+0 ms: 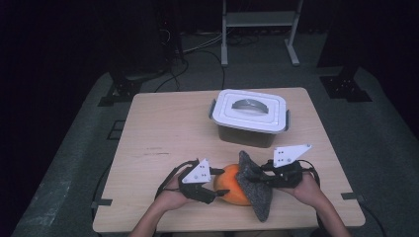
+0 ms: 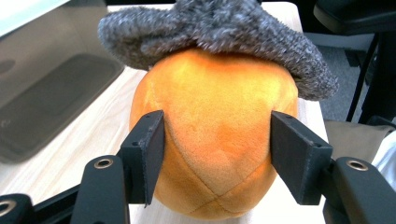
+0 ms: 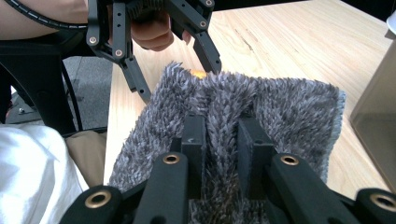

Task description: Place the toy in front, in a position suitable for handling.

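An orange plush ball (image 1: 228, 191) lies near the table's front edge. My left gripper (image 1: 217, 182) grips it from the left. In the left gripper view the two jaws press on either side of the ball (image 2: 215, 135). A grey fuzzy cloth (image 1: 256, 193) is draped over the ball's right side and top (image 2: 215, 28). My right gripper (image 1: 258, 177) is shut on a raised fold of the cloth (image 3: 280, 107), pinched between its jaws (image 3: 222, 140). A sliver of orange (image 3: 198, 73) peeks above the cloth's far edge, where the left gripper (image 3: 180, 81) straddles it.
A translucent storage box with a white latched lid (image 1: 249, 116) stands at the back centre-right of the wooden table (image 1: 163, 128). Its wall is close beside the grippers (image 2: 46, 84) (image 3: 378, 107). Cables and a metal stand are on the floor beyond.
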Available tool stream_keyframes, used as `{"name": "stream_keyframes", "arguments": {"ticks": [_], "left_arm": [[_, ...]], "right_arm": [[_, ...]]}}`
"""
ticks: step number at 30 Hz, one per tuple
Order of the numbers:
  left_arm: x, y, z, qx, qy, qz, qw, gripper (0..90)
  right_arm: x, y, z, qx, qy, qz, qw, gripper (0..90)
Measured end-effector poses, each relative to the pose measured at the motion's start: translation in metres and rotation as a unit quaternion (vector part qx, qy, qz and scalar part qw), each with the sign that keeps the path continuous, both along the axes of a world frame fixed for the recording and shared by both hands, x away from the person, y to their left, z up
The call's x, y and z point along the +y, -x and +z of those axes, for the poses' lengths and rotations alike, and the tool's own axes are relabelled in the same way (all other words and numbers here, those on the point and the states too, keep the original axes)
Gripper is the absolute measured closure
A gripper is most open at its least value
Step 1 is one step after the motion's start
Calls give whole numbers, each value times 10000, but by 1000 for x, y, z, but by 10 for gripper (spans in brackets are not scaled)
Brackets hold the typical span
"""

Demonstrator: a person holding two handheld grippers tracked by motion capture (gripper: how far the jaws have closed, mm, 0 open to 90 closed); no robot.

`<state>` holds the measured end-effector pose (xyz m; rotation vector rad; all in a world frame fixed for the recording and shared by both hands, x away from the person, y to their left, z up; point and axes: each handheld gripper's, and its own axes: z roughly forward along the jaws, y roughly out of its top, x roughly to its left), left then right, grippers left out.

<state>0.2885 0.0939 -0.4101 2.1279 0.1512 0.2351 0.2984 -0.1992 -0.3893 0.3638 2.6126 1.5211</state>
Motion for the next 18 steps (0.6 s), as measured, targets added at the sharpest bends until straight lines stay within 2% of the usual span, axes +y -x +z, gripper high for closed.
{"name": "stream_keyframes", "arguments": {"ticks": [4,9,11,14,18], "left_arm": [[1,-1,-1,44,-29,79,10000,387],[6,-7,-3,192,-2,360,9992,382],[7,-9,-2,271,-4,497,9984,355],[5,-10,-2,549,80,390,9977,273],[-1,-8,-4,512,150,267,9982,203]], "right_arm": [[-2,-1,-2,65,23,6,10000,744],[-3,0,-4,101,99,-2,9999,747],[-1,0,-6,128,88,15,9999,748],[3,1,-6,128,135,102,9998,750],[16,7,2,-45,172,260,9995,750]]}}
